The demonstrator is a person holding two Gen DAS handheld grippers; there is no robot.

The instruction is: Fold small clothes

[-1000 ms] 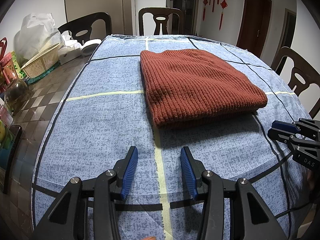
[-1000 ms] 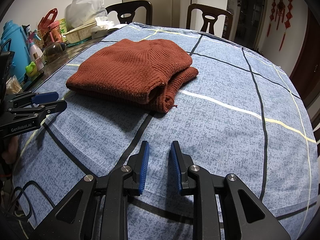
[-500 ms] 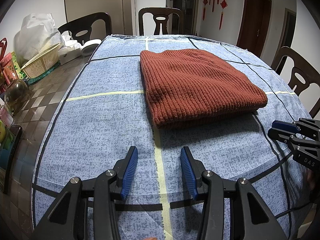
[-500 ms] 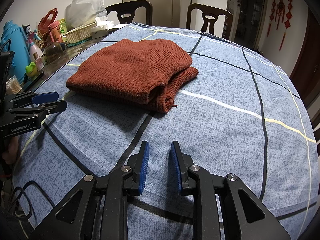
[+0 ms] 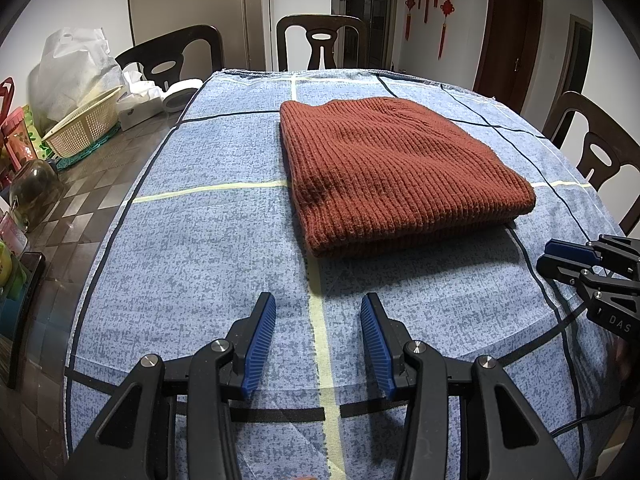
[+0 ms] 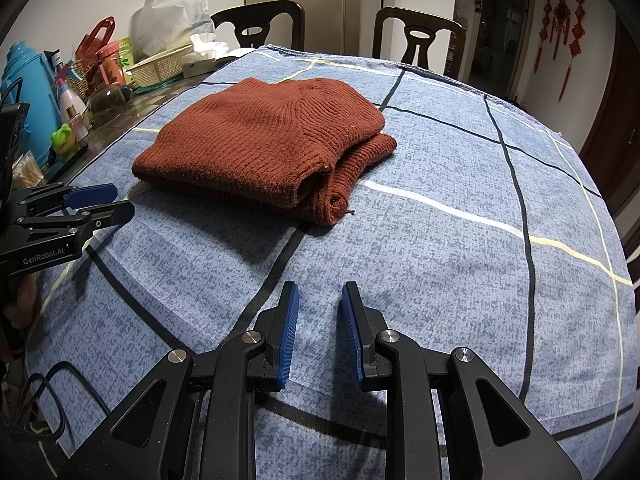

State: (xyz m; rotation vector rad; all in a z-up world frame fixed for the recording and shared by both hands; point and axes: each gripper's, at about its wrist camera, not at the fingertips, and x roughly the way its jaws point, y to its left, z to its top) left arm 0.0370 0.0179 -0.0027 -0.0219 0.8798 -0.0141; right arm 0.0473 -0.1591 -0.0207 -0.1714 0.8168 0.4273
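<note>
A rust-red knitted sweater (image 5: 396, 172) lies folded into a thick rectangle on the blue checked tablecloth (image 5: 192, 248). It also shows in the right wrist view (image 6: 264, 144), with a folded sleeve end sticking out at its near right corner. My left gripper (image 5: 318, 308) is open and empty, hovering above the cloth in front of the sweater. My right gripper (image 6: 318, 300) is open and empty, a little in front of the sweater's corner. Each gripper shows at the edge of the other's view, the right one (image 5: 560, 256) and the left one (image 6: 96, 200).
Dark wooden chairs (image 5: 320, 40) stand around the table. On the bare left side of the table are a cream basket (image 5: 80, 128), a white plastic bag (image 5: 72, 68), a tissue box (image 6: 200, 56), a blue thermos (image 6: 20, 76) and several bottles. A black cable (image 6: 60, 400) hangs at the near left.
</note>
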